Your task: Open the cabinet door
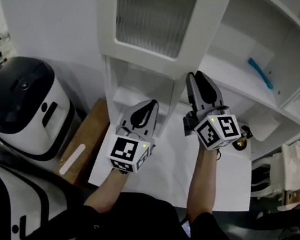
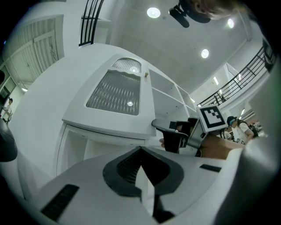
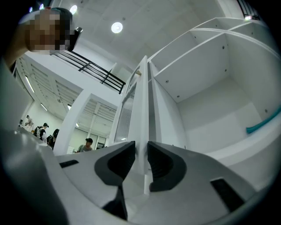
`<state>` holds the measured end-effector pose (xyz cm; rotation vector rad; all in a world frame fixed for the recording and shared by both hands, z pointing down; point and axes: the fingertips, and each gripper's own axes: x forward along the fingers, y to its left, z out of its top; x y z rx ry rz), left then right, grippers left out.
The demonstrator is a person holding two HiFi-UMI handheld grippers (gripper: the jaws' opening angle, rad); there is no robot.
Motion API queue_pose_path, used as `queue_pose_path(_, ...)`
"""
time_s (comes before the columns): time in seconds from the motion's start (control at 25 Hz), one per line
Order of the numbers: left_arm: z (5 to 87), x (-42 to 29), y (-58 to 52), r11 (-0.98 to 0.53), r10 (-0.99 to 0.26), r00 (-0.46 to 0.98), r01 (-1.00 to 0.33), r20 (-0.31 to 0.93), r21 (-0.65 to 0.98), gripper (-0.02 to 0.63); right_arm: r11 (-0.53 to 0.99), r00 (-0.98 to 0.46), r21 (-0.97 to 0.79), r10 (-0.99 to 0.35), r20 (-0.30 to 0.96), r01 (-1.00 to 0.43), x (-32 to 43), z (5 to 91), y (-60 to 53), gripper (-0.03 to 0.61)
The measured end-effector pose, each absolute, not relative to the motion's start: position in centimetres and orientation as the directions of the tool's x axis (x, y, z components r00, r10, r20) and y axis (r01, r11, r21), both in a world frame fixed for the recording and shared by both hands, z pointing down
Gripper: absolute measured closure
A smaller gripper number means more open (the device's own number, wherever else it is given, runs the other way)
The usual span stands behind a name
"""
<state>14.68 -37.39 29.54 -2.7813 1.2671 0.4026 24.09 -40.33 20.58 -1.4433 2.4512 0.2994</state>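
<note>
Right gripper view | right gripper (image 3: 141, 149) clamps cabinet door (image 3: 142, 99) edge

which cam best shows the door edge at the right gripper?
Right gripper view: the cabinet door edge stands clamped between the right gripper pads. Head view sees only the gripper's back there; left gripper view shows it small, side-on.
</note>
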Motion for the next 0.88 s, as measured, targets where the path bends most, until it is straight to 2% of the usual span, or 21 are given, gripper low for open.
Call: queue_pose_path(0.88, 30.8, 14.0, -33.5, -0.673, -0.726, 0.649, -0.738, -0.228, 0.039, 0.603, 0.508, -0.477, 0.033, -0.783, -0.399, -0.861, 21.2, 20.7, -34.5, 0.491)
